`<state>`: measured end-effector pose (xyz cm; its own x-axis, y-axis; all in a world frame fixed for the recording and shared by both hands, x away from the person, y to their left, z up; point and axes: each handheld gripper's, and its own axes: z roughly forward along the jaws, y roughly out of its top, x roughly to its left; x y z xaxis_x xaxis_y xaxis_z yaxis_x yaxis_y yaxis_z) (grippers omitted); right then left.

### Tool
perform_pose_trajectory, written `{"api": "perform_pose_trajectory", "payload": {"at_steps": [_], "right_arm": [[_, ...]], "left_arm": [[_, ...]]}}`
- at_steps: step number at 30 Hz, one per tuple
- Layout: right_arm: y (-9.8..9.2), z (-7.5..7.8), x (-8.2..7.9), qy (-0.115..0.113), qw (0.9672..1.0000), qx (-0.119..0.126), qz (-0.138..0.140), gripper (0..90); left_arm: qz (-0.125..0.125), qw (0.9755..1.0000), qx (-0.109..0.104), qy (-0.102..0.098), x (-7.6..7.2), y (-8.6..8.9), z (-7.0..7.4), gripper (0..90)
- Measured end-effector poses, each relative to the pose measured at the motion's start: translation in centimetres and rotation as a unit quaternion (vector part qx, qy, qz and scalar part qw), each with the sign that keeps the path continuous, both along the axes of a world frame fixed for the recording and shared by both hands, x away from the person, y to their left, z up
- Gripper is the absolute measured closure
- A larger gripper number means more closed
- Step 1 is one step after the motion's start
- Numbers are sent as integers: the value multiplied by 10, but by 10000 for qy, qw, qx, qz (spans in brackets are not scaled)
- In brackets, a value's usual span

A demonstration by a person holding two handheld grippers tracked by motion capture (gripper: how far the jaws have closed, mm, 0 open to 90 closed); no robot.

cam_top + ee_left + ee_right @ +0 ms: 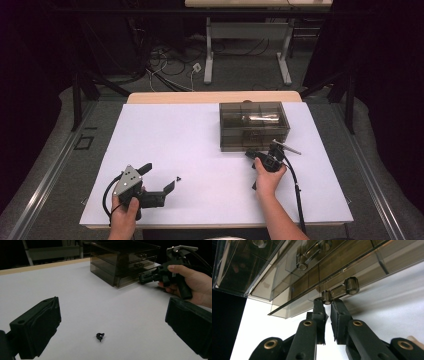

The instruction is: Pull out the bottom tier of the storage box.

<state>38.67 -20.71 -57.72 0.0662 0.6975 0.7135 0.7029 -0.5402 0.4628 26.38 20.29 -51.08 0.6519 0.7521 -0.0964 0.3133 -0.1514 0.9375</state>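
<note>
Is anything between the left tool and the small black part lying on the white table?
Nothing visible. The left tool stands open, and the small black part lies on bare white table ahead of it. The drawer box and the right tool at its lower drawer handle are off to the side.

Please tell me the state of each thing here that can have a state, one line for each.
Drawer box: upright on the table, drawers look closed.
Lower handle: gripped at one end.
Right gripper: shut on the lower handle.
Left gripper: open, holding nothing.
Small black part: loose on the table, untouched.
</note>
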Motion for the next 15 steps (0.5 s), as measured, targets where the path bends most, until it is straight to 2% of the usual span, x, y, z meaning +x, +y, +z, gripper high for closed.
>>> {"api": "perform_pose_trajectory", "payload": {"at_steps": [2, 3, 5, 6, 8, 9, 10, 12, 13, 15], "right_arm": [[1, 1, -1, 20, 10000, 62, -72, 830], [-1, 0, -2, 53, 10000, 1, 71, 830], [0, 1, -3, 32, 10000, 28, 32, 830], [-1, 1, -5, 80, 9999, -30, 99, 830], [-1, 0, -5, 39, 10000, 38, 50, 830], [-1, 0, -5, 14, 10000, -29, 81, 830], [-1, 1, -6, 60, 9999, 96, 80, 830], [-2, 1, -7, 126, 9998, -22, 132, 830], [-1, 0, -8, 27, 9999, -43, 98, 830], [-2, 0, -9, 61, 9999, -38, 143, 830]], "left_arm": [[1, 10000, -3, -2, 0, 0, 0, 4], [-1, 10000, -4, 0, 0, 0, 0, 4], [1, 10000, 2, 2, 0, 0, 0, 4], [4, 10000, -1, 4, 0, 1, 0, 4], [7, 10000, -1, 3, 0, 1, 0, 4], [5, 10000, -4, 4, 0, 1, 0, 4], [7, 10000, -3, 4, 0, 1, 0, 4], [7, 10000, -5, 4, 0, 1, 0, 4], [6, 10000, -4, 3, 0, 1, 0, 4], [6, 10000, -7, 3, 0, 1, 0, 4]]}}
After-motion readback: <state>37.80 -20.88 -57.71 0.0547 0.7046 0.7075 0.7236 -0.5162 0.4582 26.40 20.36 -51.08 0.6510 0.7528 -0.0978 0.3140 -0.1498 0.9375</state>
